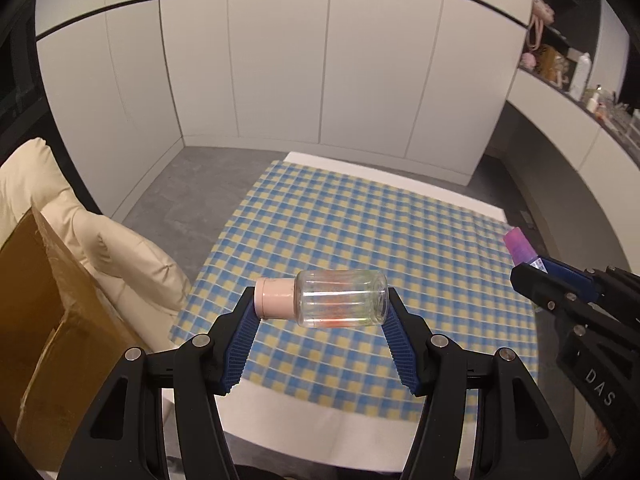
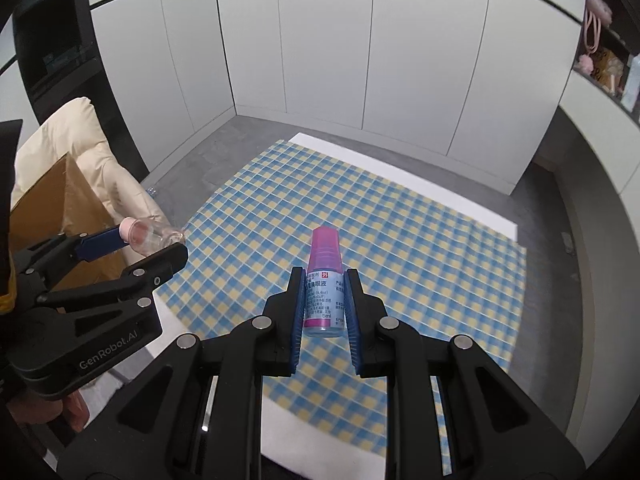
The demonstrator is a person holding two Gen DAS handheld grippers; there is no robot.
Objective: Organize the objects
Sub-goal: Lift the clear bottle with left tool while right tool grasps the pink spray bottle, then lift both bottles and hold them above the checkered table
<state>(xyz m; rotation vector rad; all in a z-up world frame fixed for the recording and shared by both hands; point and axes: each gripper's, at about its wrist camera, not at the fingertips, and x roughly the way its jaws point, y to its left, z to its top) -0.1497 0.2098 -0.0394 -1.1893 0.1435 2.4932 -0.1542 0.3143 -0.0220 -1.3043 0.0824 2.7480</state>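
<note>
A clear glass bottle with a pale pink cap (image 1: 332, 298) lies sideways between the blue pads of my left gripper (image 1: 322, 300), which is shut on it end to end, well above the table. The same bottle (image 2: 154, 236) and the left gripper (image 2: 132, 248) show at the left of the right wrist view. My right gripper (image 2: 324, 300) is shut on a small eye-drop bottle with a pink cap and a printed label (image 2: 323, 280), cap pointing away. In the left wrist view that pink cap (image 1: 518, 246) sticks out of the right gripper (image 1: 536, 272) at the right edge.
Below lies a white table with a blue and yellow checked cloth (image 1: 360, 232). A brown cardboard box (image 1: 44, 304) and a cream cushion (image 1: 100, 240) sit left of it. White cabinet doors (image 1: 300, 60) stand behind, and a curved shelf with small items (image 1: 580, 72) runs along the right.
</note>
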